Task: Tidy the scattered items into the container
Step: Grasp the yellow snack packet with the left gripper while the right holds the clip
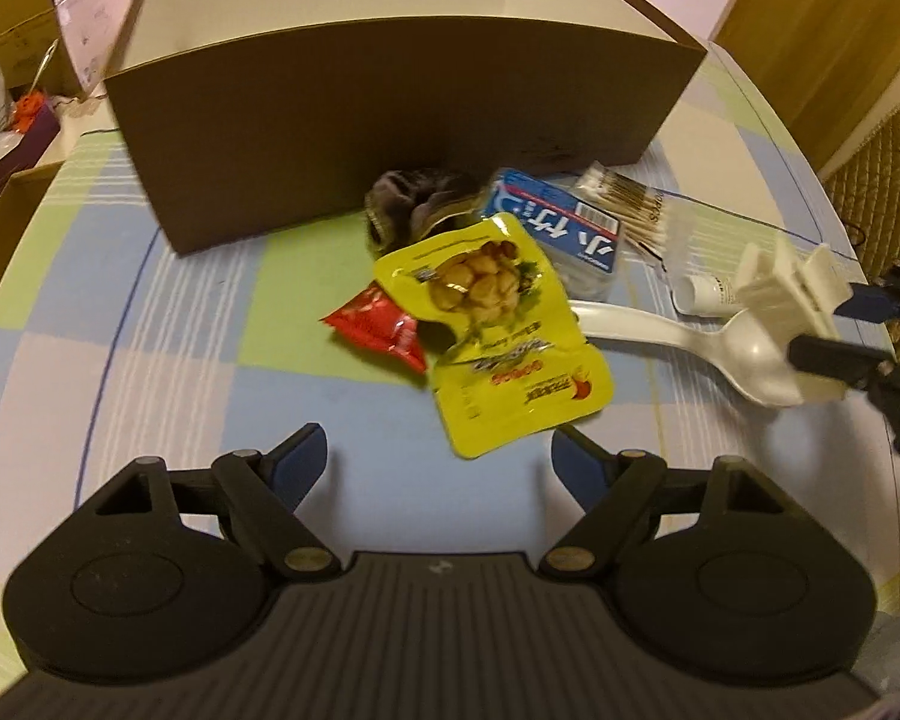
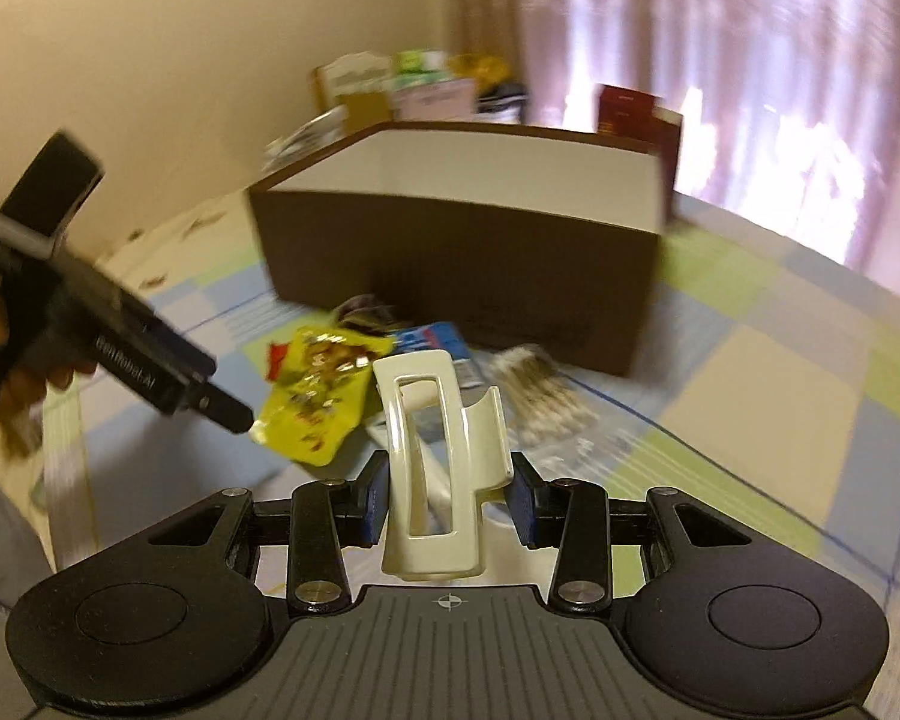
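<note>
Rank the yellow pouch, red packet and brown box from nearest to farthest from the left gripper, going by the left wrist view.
From the left gripper:
1. Yellow pouch: just ahead of the fingers, slightly right.
2. Red packet: a little farther, tucked by the pouch's left edge.
3. Brown box: farthest, at the back behind the pile.

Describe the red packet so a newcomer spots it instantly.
Start at the brown box on the checked cloth. In the pile before it lies a yellow snack pouch; the red packet is tucked against its left edge, the only red, crinkled wrapper there.
</note>
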`<state>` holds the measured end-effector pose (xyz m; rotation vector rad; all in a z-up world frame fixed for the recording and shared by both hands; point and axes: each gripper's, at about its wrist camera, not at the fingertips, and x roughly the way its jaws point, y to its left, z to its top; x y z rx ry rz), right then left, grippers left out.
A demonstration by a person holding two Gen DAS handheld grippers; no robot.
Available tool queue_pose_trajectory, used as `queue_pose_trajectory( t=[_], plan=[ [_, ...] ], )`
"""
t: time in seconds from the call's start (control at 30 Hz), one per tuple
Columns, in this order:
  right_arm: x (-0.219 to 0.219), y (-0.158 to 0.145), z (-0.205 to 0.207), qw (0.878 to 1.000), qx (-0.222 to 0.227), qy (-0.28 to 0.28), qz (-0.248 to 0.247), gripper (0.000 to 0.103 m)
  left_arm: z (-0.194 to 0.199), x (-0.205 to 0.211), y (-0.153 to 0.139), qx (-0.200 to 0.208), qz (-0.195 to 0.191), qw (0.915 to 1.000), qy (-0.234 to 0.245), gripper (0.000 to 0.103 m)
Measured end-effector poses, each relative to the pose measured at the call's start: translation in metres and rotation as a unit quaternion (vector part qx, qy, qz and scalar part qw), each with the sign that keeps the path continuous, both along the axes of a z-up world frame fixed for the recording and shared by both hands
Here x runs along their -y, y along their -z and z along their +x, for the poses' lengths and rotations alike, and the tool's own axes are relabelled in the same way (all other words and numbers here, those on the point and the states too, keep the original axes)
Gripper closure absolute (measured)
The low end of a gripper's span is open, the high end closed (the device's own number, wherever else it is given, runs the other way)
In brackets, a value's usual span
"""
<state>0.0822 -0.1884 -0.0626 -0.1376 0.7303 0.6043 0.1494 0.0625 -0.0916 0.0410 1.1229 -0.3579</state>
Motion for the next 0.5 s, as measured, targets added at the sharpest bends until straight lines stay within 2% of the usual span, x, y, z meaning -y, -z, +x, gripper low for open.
queue_pose_trajectory(
  t=[0.3, 0.5],
  plan=[
    [0.032, -0.005, 0.0, 0.998, -0.013, 0.065, 0.021, 0.06, 0.02, 0.02, 0.011, -0.003, -0.035, 0.9993, -0.01, 0.025],
    [0.034, 0.001, 0.002, 0.997, -0.021, 0.075, 0.023, 0.06, 0.034, 0.032, 0.019, 0.005, -0.02, 0.9996, -0.018, 0.022]
  ],
)
